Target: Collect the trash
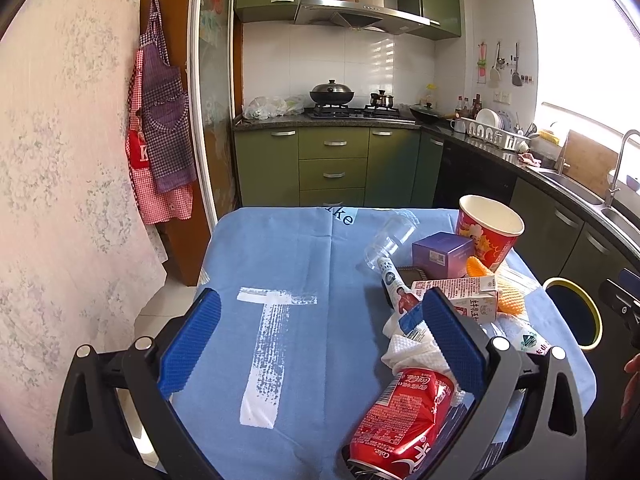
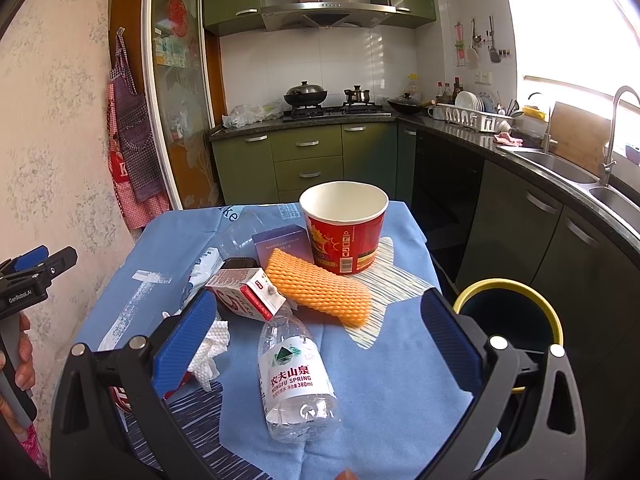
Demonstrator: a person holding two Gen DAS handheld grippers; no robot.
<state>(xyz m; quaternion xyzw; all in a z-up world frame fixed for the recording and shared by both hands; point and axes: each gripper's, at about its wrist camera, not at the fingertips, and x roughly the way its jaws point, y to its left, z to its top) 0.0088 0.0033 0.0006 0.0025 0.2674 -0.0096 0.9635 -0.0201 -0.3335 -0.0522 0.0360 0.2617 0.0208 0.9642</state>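
Observation:
Trash lies on a table with a blue cloth [image 1: 304, 264]. My left gripper [image 1: 320, 344] is open above the cloth; a crushed red cola can [image 1: 404, 420] and a white paper towel [image 1: 416, 352] lie just inside its right finger. My right gripper [image 2: 316, 344] is open, with a clear water bottle [image 2: 294, 376] lying between its fingers. Beyond are a milk carton [image 2: 248, 296], an orange foam net [image 2: 320, 288], a red paper bowl [image 2: 344, 228] and a purple box [image 2: 284, 246]. A yellow-rimmed bin [image 2: 516, 312] stands at the table's right.
A clear plastic cup [image 1: 390, 240] and a wrapped bottle [image 1: 396, 288] lie behind the pile. Green kitchen cabinets [image 1: 332, 168], a stove and a sink counter [image 2: 560, 168] are beyond. A papered wall [image 1: 60, 200] with aprons is at the left.

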